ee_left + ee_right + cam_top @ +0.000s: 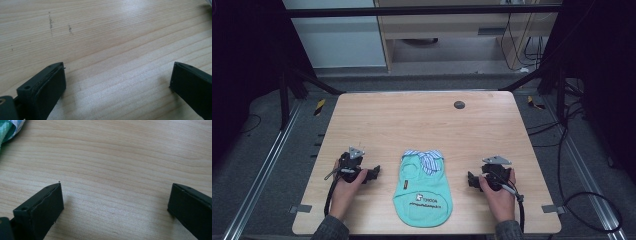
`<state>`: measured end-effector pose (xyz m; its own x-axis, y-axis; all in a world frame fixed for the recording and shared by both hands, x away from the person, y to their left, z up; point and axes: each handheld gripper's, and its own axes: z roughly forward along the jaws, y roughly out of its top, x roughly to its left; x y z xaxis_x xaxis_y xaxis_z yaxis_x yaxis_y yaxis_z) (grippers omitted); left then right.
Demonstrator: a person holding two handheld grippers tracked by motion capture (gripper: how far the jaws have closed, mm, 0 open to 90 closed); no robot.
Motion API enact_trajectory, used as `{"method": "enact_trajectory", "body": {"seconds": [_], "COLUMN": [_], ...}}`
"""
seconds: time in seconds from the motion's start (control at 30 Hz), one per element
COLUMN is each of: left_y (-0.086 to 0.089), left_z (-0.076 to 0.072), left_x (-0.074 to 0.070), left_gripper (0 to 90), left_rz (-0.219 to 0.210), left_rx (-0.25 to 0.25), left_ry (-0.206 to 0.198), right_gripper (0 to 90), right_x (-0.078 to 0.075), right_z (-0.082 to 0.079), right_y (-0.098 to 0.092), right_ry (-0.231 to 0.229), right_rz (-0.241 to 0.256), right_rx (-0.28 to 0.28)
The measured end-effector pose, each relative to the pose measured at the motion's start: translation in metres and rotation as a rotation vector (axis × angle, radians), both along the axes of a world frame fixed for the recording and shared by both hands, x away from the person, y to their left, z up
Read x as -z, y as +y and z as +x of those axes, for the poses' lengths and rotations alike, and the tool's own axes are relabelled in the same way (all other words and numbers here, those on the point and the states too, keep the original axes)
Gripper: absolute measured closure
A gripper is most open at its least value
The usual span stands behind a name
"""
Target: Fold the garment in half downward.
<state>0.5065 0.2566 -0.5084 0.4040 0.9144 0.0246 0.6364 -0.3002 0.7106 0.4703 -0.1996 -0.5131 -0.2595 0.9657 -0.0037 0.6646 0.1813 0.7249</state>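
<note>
Left gripper [117, 80]: jaws spread wide, nothing between them — bare wood grain of the table [105, 32] fills the gap in the left gripper view. A few small dark specks mark the wood ahead of the jaws. Jaw tips sit low over the surface; whether they touch it I cannot tell.

Right gripper [115, 197]: jaws likewise released and wide apart, bare table between them in the right gripper view. At the top left corner of that view, a bit of the small shirt [8, 128] shows — teal cloth with a striped edge, well clear of the jaws.

High view: left gripper [371, 173] rests low at the table, held in the person's left hand [344, 187], jaws pointing toward the shirt. Right gripper [473, 179], in the right hand [499, 195], points inward from the other side. Grey three-cornered plate on top of each.

Small shirt [423, 186] lies flat on the table between the two grippers, near the front edge — teal body, white-and-blue striped collar at the far end, printed text near the hem on the person's side. Neither gripper touches it; each is near its side.

A dark round disc [459, 104] sits at the far part of the table, well apart from the shirt.
</note>
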Motion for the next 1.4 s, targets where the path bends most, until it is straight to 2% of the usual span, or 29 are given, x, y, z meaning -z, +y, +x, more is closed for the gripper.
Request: {"method": "enact_trajectory", "body": {"seconds": [0.17,0.27,0.33,0.4,0.43,0.47,0.5,0.57,0.63,0.7,0.77,0.87,1.03,1.07,1.1,1.13,1.17,1.2,1.4], "left_y": [0.0,-0.001,-0.003,-0.006,-0.01,-0.01,-0.015,-0.018,-0.026,-0.032,-0.036,-0.043,-0.055,-0.055,-0.056,-0.058,-0.062,-0.065,-0.084], "left_z": [-0.003,-0.007,-0.008,-0.009,-0.009,-0.009,-0.007,-0.005,0.002,0.007,0.013,0.025,0.047,0.047,0.05,0.054,0.059,0.062,0.071], "left_x": [0.0,0.0,-0.001,-0.003,-0.006,-0.006,-0.011,-0.017,-0.03,-0.037,-0.041,-0.042,-0.047,-0.047,-0.048,-0.049,-0.05,-0.051,-0.057], "left_gripper": [0.0,0.0,1.3,4.3,4.3,4.4,4.5,5.4,5.6,5.5,5.4,6.6,18.0,24.4,28.2,28.2,33.8,35.3,43.2], "left_rz": [-0.001,-0.002,-0.005,-0.034,-0.034,-0.034,-0.033,-0.038,-0.002,0.029,0.006,-0.016,-0.052,-0.052,-0.054,-0.075,-0.074,-0.063,-0.015], "left_rx": [-0.004,0.011,0.025,0.051,0.078,0.078,0.118,0.135,0.153,0.174,0.194,0.214,0.215,0.215,0.215,0.216,0.229,0.233,0.272], "left_ry": [0.001,0.002,0.0,-0.005,-0.005,-0.005,0.004,0.008,-0.001,0.005,0.001,0.032,0.058,0.058,0.06,0.068,0.074,0.075,0.096], "right_gripper": [0.4,0.4,0.4,1.5,5.0,7.4,5.8,7.0,8.4,15.1,20.1,30.9,49.2,53.4,56.0,56.0,61.9,63.8,73.2], "right_x": [0.0,0.0,0.0,0.0,-0.001,-0.003,-0.005,-0.013,-0.021,-0.028,-0.034,-0.04,-0.049,-0.051,-0.052,-0.052,-0.054,-0.054,-0.053], "right_z": [0.0,-0.001,-0.001,-0.001,-0.001,0.0,0.001,0.003,0.008,0.015,0.021,0.032,0.052,0.057,0.06,0.06,0.069,0.072,0.089], "right_y": [0.0,0.001,0.001,0.002,0.004,0.006,0.008,0.014,0.02,0.026,0.03,0.038,0.055,0.059,0.061,0.061,0.066,0.067,0.077], "right_ry": [0.001,0.001,0.001,0.001,0.001,0.004,0.003,-0.016,-0.016,-0.012,-0.002,0.008,0.03,0.033,0.03,0.03,0.04,0.042,0.109], "right_rz": [0.004,0.008,0.006,0.003,0.009,-0.002,0.0,0.008,0.012,0.0,0.016,0.008,0.009,0.011,0.005,0.005,-0.018,-0.019,-0.001], "right_rx": [-0.008,-0.016,-0.017,-0.018,-0.02,-0.032,-0.041,-0.084,-0.115,-0.138,-0.147,-0.185,-0.268,-0.282,-0.292,-0.292,-0.315,-0.323,-0.35]}}
